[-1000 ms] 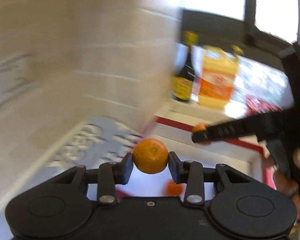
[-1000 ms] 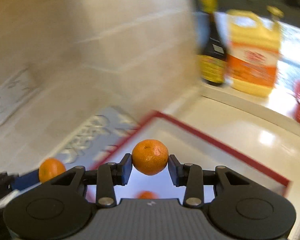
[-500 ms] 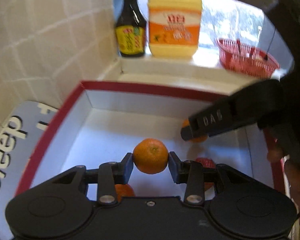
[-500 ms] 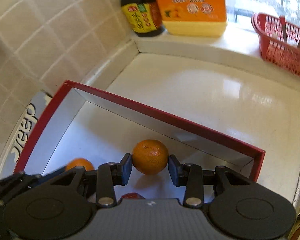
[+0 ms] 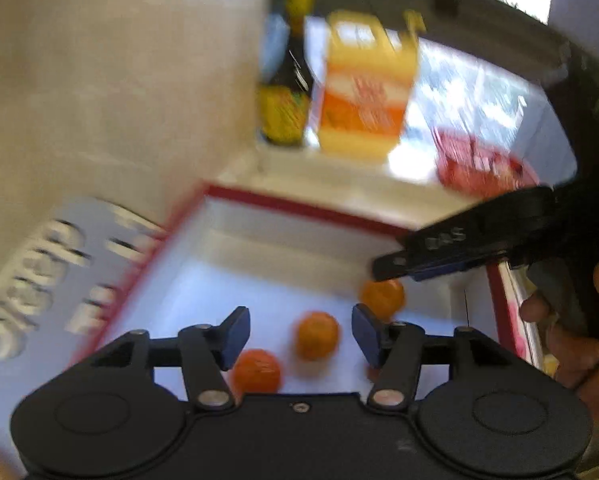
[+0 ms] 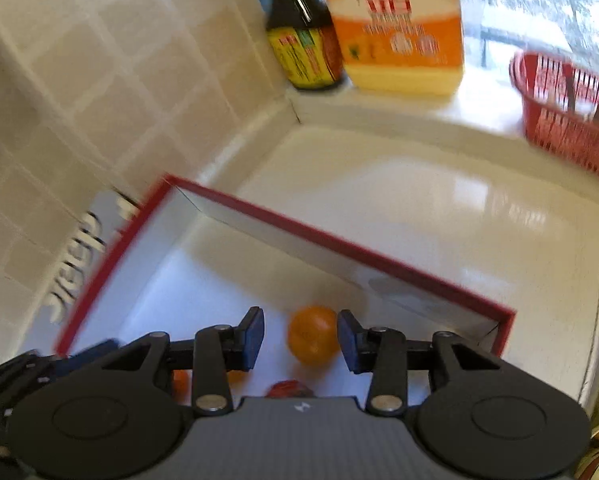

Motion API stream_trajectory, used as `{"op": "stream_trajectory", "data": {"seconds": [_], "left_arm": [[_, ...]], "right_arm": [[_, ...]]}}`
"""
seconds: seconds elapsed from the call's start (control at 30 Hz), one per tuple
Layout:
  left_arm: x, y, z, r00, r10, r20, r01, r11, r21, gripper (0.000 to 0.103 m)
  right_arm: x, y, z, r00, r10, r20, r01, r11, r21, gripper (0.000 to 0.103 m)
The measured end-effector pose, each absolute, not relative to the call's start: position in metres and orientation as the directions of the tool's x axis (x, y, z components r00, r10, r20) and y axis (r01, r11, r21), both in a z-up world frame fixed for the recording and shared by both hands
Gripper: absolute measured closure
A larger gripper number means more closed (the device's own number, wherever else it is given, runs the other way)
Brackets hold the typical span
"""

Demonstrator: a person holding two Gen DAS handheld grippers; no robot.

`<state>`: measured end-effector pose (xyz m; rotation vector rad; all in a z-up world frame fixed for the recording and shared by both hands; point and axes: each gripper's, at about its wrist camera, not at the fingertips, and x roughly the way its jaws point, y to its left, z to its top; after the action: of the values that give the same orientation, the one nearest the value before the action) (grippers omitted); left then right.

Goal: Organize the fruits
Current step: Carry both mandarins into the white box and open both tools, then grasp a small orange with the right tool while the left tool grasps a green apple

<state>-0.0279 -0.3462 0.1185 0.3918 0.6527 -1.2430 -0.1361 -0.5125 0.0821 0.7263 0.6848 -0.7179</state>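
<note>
- Left gripper (image 5: 301,330): fingers spread apart, nothing between them; poised over the open box.
- Right gripper (image 6: 301,338): fingers spread apart, nothing clamped; also over the box. It shows in the left wrist view as a black bar at the right, with the holder's hand (image 5: 571,344) below it.
- Box (image 6: 339,242): white inside, red rim, standing on the pale counter (image 6: 439,200) against the tiled wall (image 6: 99,80). A grey flap with white lettering (image 5: 51,264) lies at its left side.
- Oranges, left wrist view: three on the box floor. One (image 5: 317,334) lies in line with the gap of the left gripper, one (image 5: 257,370) nearer and partly behind the left finger, one (image 5: 381,296) under the tip of the right gripper.
- Orange, right wrist view (image 6: 313,334): on the box floor, seen between the right gripper's fingers, touching neither.
- Red fruit (image 6: 289,388): part hidden at the near edge of the box; kind cannot be told.
- Dark bottle (image 6: 303,36) and yellow jug (image 6: 395,24): side by side on the ledge in the corner.
- Red basket (image 6: 571,116): on the ledge, at the right.
</note>
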Motion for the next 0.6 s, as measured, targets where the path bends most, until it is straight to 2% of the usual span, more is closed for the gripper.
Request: {"op": "stream_trajectory", "data": {"seconds": [0.2,0.33,0.47,0.6], "left_arm": [[0.003,-0.229,0.191,0.415,-0.747,-0.52,0.858,0.511,-0.049,0.034],[0.025,-0.141,0.231,0.586,-0.672,-0.454,0.732,0.679,-0.061,0.035],[0.038,-0.071,0.244,0.716,-0.53,-0.454,0.573,0.818,-0.05,0.036],[0.044,-0.027,0.226,0.744,-0.456,-0.488,0.484,0.872,-0.077,0.036]], "right_arm": [[-0.139,-0.476,0.143,0.665,-0.361,-0.654,0.691,0.629,0.356,0.059],[-0.121,-0.439,0.172,0.726,-0.34,-0.598,0.614,0.713,0.34,0.059],[-0.092,-0.392,0.174,0.768,-0.284,-0.574,0.526,0.791,0.312,0.059],[-0.053,-0.339,0.157,0.783,-0.214,-0.584,0.444,0.85,0.283,0.059]]}}
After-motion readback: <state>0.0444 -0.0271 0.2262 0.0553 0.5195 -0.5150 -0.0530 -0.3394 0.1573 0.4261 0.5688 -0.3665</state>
